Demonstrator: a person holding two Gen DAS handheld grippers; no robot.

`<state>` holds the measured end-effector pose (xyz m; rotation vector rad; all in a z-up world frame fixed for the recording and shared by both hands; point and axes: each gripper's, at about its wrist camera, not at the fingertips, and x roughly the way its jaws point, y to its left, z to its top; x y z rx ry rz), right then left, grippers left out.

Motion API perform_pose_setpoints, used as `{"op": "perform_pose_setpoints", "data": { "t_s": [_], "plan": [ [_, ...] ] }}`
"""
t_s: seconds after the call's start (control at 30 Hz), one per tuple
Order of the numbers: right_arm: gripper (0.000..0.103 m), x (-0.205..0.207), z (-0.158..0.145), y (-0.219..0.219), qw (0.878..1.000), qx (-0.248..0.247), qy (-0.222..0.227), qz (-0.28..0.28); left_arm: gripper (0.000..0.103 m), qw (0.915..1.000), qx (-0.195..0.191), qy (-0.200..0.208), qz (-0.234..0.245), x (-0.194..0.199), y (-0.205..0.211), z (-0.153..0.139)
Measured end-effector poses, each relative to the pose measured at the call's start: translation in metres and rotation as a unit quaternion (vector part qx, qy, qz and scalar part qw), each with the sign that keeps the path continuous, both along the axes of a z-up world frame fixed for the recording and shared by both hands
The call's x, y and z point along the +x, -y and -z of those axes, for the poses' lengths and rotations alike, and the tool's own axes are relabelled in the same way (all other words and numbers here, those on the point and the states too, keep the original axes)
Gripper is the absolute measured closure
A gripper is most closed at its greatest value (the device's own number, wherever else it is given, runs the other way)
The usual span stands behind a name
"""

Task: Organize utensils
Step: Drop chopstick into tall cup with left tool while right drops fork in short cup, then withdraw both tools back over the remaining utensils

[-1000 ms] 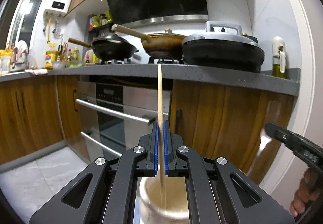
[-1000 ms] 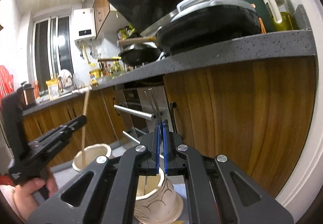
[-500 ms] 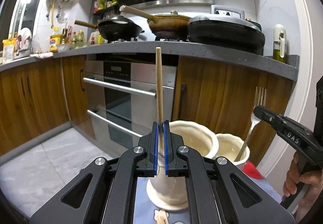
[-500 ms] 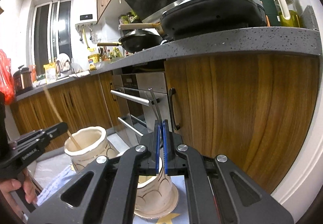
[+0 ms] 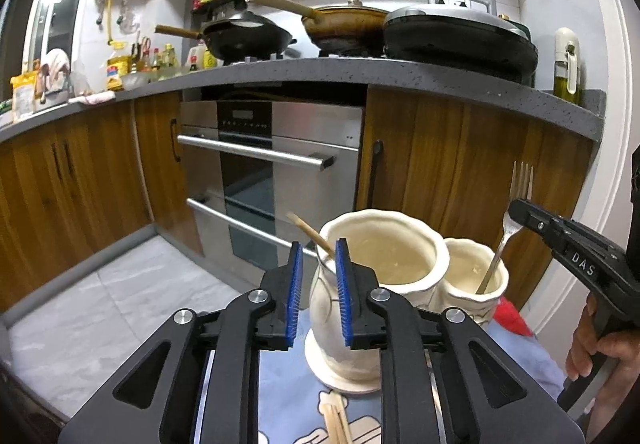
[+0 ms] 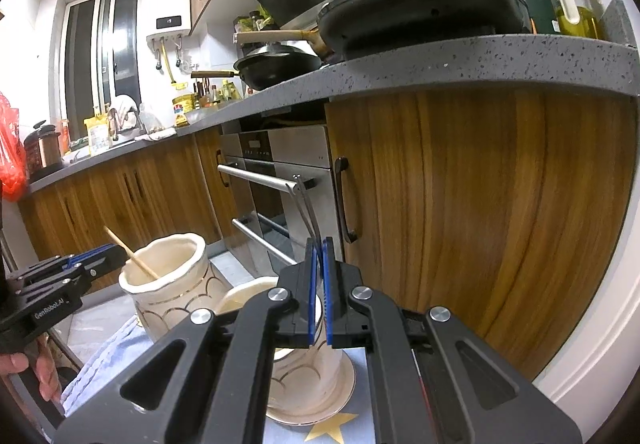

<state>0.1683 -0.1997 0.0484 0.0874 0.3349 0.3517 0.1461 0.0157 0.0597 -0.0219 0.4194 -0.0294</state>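
Observation:
Two cream ceramic utensil jars stand side by side on a blue cloth. A wooden chopstick (image 5: 310, 234) leans in the larger jar (image 5: 376, 276), also seen in the right wrist view (image 6: 168, 276). My left gripper (image 5: 318, 248) is open just in front of that jar, with the chopstick free between the jaws. My right gripper (image 6: 319, 248) is shut on a metal fork (image 6: 304, 203), tines up, whose handle reaches down into the smaller jar (image 6: 304, 372). From the left wrist view the fork (image 5: 508, 228) stands in the smaller jar (image 5: 476, 276).
More wooden chopsticks (image 5: 338, 420) lie on the blue cloth (image 5: 288, 396) below the left gripper. Wooden cabinets (image 6: 480, 224) and a steel oven (image 5: 272, 179) stand close behind the jars. A grey countertop (image 5: 400, 75) with pans overhangs above.
My left gripper has opened and let go of the chopstick, which now leans in the larger jar. Both grippers came lower. The right gripper still holds the fork.

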Motion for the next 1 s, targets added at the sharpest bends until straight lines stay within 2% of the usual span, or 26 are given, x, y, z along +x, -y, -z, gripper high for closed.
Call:
{"op": "perform_pose_setpoints", "data": {
  "t_s": [0.03,0.1,0.23,0.33,0.43,0.57,0.67,0.77,0.83,0.87,0.9,1.0],
  "plan": [
    [0.100,0.001,0.001,0.000,1.000,0.001,-0.004,-0.001,0.081,1.0000,0.000,-0.002,-0.002,0.000,0.000,0.000],
    [0.100,0.004,0.003,0.000,1.000,0.002,-0.007,-0.003,0.069,1.0000,-0.003,-0.004,-0.003,0.000,0.000,-0.001],
    [0.100,0.006,0.003,0.000,1.000,0.002,-0.011,-0.005,0.064,0.9999,-0.004,-0.005,-0.008,-0.003,0.001,0.000],
    [0.100,0.009,0.004,0.004,1.000,0.005,-0.016,-0.002,0.057,0.9999,-0.008,-0.006,-0.010,-0.005,0.002,0.000],
    [0.098,0.013,0.004,0.008,1.000,0.010,-0.020,0.002,0.056,0.9999,-0.006,-0.007,-0.013,-0.007,0.002,0.000],
    [0.080,0.013,0.003,0.011,1.000,0.017,-0.020,-0.001,0.047,0.9998,-0.007,-0.004,-0.017,-0.012,0.001,0.000],
    [0.077,0.012,0.004,0.011,1.000,0.018,-0.020,-0.001,0.040,0.9997,-0.002,0.004,-0.024,-0.019,0.002,-0.003],
    [0.058,0.010,0.003,0.012,1.000,0.024,-0.017,-0.003,0.033,0.9996,0.001,0.006,-0.027,-0.023,0.002,-0.005],
    [0.055,0.009,0.001,0.014,1.000,0.026,-0.015,-0.005,0.028,0.9995,0.004,0.007,-0.031,-0.024,0.003,-0.006],
    [0.047,0.007,0.000,0.015,1.000,0.027,-0.014,-0.004,0.023,0.9994,0.005,0.008,-0.034,-0.026,0.003,-0.006],
    [0.035,0.005,-0.002,0.017,0.999,0.031,-0.013,-0.004,0.021,0.9993,0.006,0.010,-0.037,-0.028,0.003,-0.007],
    [0.013,-0.003,-0.006,0.024,0.999,0.042,-0.007,-0.007,0.011,0.9990,0.010,0.011,-0.041,-0.033,0.005,-0.008]
  ]
}}
